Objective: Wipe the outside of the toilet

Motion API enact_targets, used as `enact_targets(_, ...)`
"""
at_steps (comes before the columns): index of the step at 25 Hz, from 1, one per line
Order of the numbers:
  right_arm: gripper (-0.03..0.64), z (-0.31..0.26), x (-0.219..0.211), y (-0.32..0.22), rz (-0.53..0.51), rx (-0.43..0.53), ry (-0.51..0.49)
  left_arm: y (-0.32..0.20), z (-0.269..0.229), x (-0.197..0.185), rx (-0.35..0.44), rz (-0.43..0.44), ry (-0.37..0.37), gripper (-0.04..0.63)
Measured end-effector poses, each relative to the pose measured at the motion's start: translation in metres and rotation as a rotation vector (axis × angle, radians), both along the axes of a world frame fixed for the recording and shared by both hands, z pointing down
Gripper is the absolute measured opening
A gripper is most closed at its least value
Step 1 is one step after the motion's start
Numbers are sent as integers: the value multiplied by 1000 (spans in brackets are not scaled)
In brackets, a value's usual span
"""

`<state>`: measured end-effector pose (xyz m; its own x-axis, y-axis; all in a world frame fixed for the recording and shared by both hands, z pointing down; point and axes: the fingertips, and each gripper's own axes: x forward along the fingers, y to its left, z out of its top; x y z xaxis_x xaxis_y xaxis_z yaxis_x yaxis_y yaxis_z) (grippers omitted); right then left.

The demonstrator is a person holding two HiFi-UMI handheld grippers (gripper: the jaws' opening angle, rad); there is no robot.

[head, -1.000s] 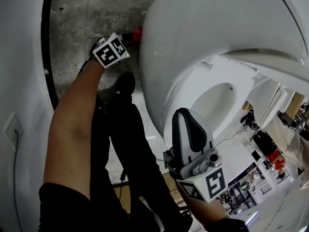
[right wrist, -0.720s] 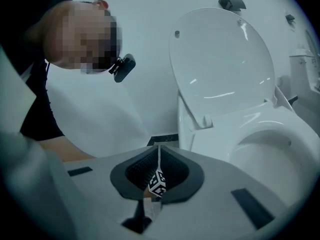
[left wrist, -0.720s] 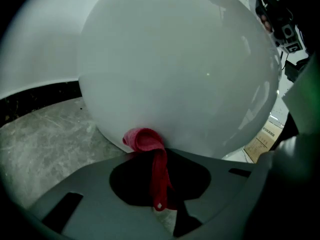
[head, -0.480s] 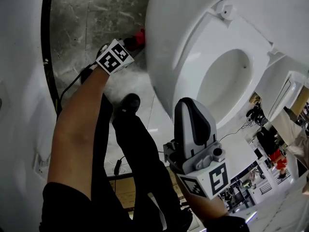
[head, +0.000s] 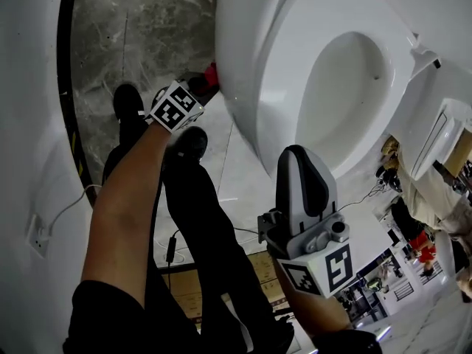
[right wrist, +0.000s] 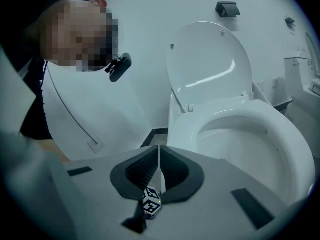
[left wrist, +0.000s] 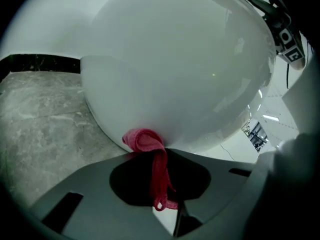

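Left gripper clenches a red cloth, pressing it against the toilet bowl's outside just ahead; right gripper closed, empty.

Dim, fisheye-warped views; glare on porcelain

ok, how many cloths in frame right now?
1. A red cloth, clamped in the left gripper and pressed against the outside of the toilet bowl. The right gripper is shut on nothing. Others may be hidden.

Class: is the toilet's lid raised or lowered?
Raised: the lid stands upright behind the bowl in the right gripper view.
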<state>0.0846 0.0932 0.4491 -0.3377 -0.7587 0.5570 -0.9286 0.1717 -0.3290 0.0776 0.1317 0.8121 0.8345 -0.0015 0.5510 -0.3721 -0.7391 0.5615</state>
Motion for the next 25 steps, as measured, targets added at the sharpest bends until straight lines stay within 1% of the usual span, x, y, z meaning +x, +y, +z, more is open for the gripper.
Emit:
enact_targets(2, 40, 0, 1, 8, -4, 1, 3, 20, -1, 8, -27, -3, 13, 74)
enact_targets(4, 40, 0, 3, 15, -1, 1, 3, 47, -5, 21, -57, 20, 33, 74)
enact_targets(5, 40, 0, 4, 17, 4, 1, 1, 58, -9, 26, -75, 16, 45, 75)
enact_targets(7, 40, -3, 3, 20, 12, 7, -7, 72, -19, 34, -110, -33, 76, 75)
enact_targets(8, 40, -6, 2, 21, 14, 13, -10, 80, -26, 38, -122, -41, 96, 75)
enact_targets(11, 40, -19, 0, 23, 11, 24, -17, 114, -59, 49, -158, 5, 145, 75)
enact_targets(13, 40, -34, 1, 23, 11, 32, -21, 131, -85, 44, -194, 11, 145, 75)
enact_targets(15, 40, -56, 3, 21, 13, 56, -23, 136, -113, 29, -210, 4, 125, 75)
enact_targets(17, 40, -82, 7, 17, 18, 94, -23, 123, -147, 8, -191, -19, 113, 75)
enact_targets(20, 40, -129, 16, 11, 21, 145, -16, 85, -220, -19, -122, -68, 118, 75)
enact_targets(22, 40, -167, 25, 9, 19, 172, -13, 61, -282, -31, -67, -99, 131, 75)
enact_targets(25, 40, -226, 42, 8, 18, 230, -5, 23, -388, -36, 42, -155, 190, 75)
